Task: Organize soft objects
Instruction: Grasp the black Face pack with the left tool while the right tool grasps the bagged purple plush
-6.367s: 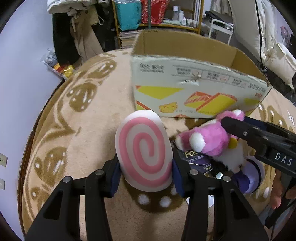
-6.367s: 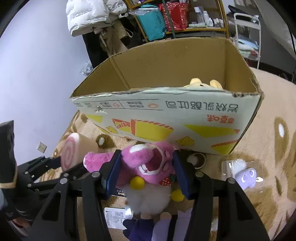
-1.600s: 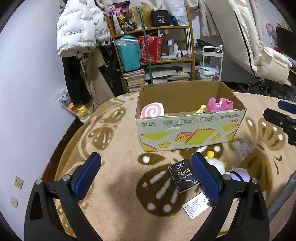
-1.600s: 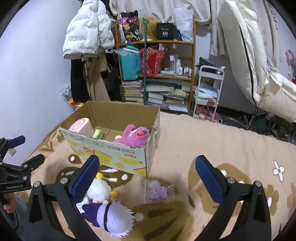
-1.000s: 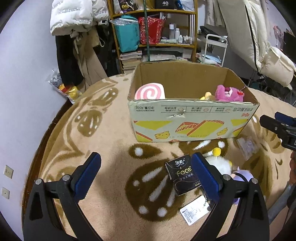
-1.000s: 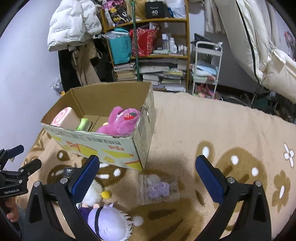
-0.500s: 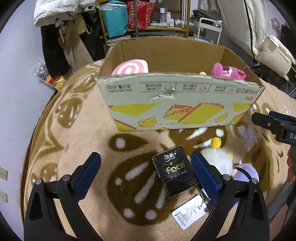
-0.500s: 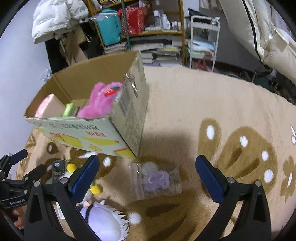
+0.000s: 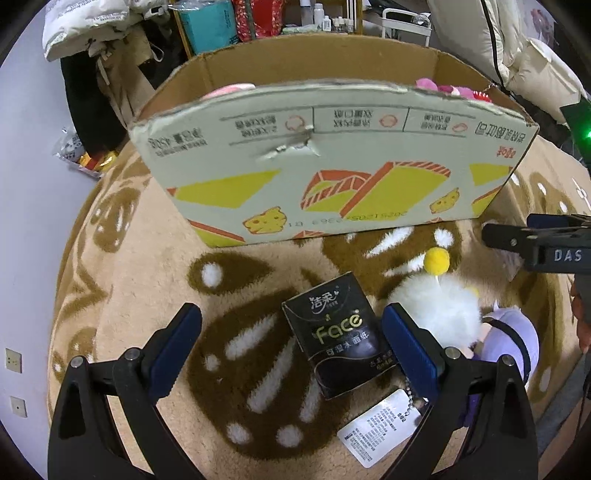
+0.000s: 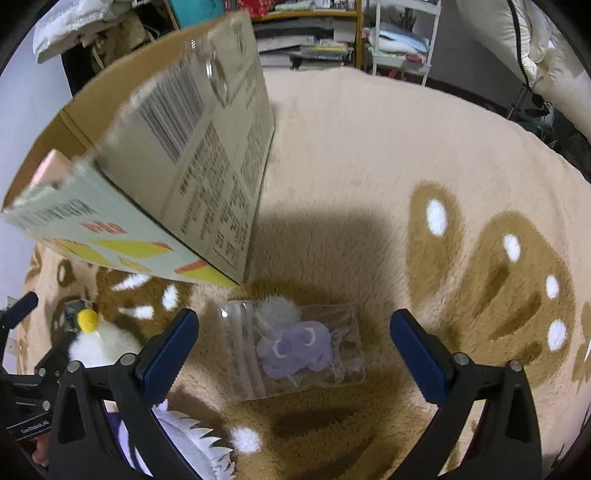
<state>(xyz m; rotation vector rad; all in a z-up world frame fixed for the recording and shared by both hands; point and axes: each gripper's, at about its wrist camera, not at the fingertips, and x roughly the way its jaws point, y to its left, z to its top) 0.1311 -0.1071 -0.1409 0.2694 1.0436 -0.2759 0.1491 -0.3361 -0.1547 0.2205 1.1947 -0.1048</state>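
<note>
My left gripper is open and empty, low over a black "Face" tissue pack lying on the rug between its jaws. A white fluffy plush with a yellow pompom and a purple-haired doll lie to its right. My right gripper is open and empty over a clear bag holding a small purple plush. The cardboard box stands behind, with the pink swirl plush and the pink bear just showing inside. The box also shows in the right wrist view.
The patterned beige rug spreads wide to the right of the box. A white paper tag lies by the doll. Shelves, hanging coats and a white cart stand beyond the rug.
Both grippers have dropped lower and moved forward. The left now straddles the tissue pack; the right now straddles the bagged purple plush. Both stay open.
</note>
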